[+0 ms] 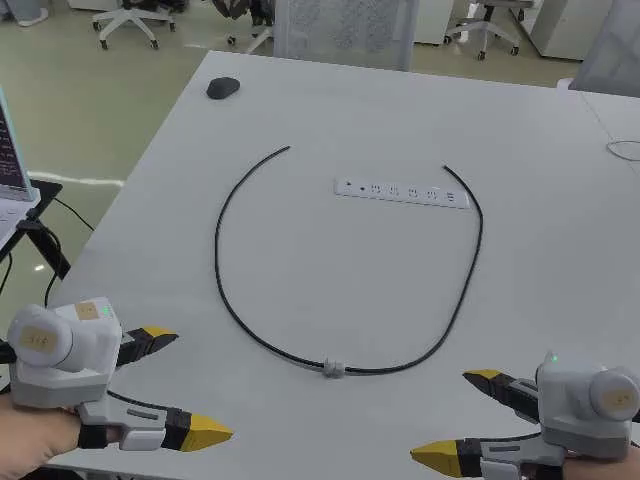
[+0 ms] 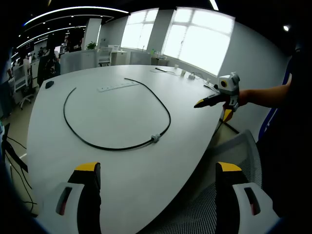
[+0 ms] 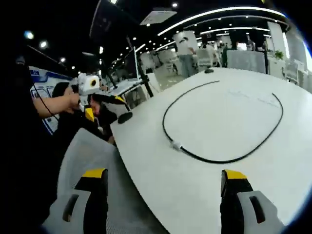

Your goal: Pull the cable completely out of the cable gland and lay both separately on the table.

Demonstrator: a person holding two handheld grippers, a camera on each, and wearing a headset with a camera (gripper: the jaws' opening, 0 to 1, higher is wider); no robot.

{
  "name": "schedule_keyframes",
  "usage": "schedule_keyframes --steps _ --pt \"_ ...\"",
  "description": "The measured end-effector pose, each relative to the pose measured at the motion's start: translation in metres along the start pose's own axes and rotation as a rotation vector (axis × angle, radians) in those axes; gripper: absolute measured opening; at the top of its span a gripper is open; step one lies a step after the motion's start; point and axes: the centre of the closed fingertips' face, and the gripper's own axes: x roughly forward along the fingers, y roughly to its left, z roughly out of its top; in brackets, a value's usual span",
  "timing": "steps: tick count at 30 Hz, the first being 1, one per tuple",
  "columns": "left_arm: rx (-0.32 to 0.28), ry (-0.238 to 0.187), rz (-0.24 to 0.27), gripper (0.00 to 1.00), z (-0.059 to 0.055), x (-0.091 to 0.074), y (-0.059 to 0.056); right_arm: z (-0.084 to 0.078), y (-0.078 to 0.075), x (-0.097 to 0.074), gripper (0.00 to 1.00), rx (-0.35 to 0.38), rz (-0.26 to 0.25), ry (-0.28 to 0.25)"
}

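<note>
Both the left claw (image 1: pixel 200 385) and right claw (image 1: pixel 442 415) hang wide open and empty at the near table (image 1: pixel 350 100) edge, the cable gland (image 1: pixel 333 367) lying between and beyond them, about equally near each, its cable (image 1: pixel 218 250) running left-right through it.

The head view is evenly bright and sharp: the black cable (image 1: pixel 216 255) reads crisply on the white counter (image 1: pixel 330 110), with hardly a shadow. In the left gripper view, daylight from large windows (image 2: pixel 195 44) blows out to white, and straight edges bow toward the rim. The right gripper view is dimmer and softly blurred, under glowing ceiling strip lights (image 3: pixel 229 10).
</note>
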Motion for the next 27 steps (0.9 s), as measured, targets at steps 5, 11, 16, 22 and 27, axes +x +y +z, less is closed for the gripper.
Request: schedule_keyframes --steps 5,11,16,22,27 --pt "0.010 0.000 0.000 0.97 0.0006 0.0008 -0.0008 -0.0031 -0.0005 0.0000 0.99 -0.003 -0.008 0.015" --pt "0.025 0.005 -0.003 0.98 0.0027 0.0010 0.0003 -0.0080 -0.0017 -0.0010 0.99 0.011 -0.013 0.032" --pt "0.029 -0.011 -0.021 0.98 0.0070 0.0016 -0.0037 -0.0071 -0.0036 -0.0027 0.99 0.036 -0.018 0.018" --pt "0.035 0.005 -0.020 0.98 0.0036 0.0045 -0.0048 -0.0076 -0.0039 -0.0030 0.99 0.047 -0.021 0.011" --pt "0.039 0.009 -0.015 0.98 0.0036 0.0047 -0.0042 -0.0104 -0.0032 -0.0028 0.99 0.047 -0.020 0.016"
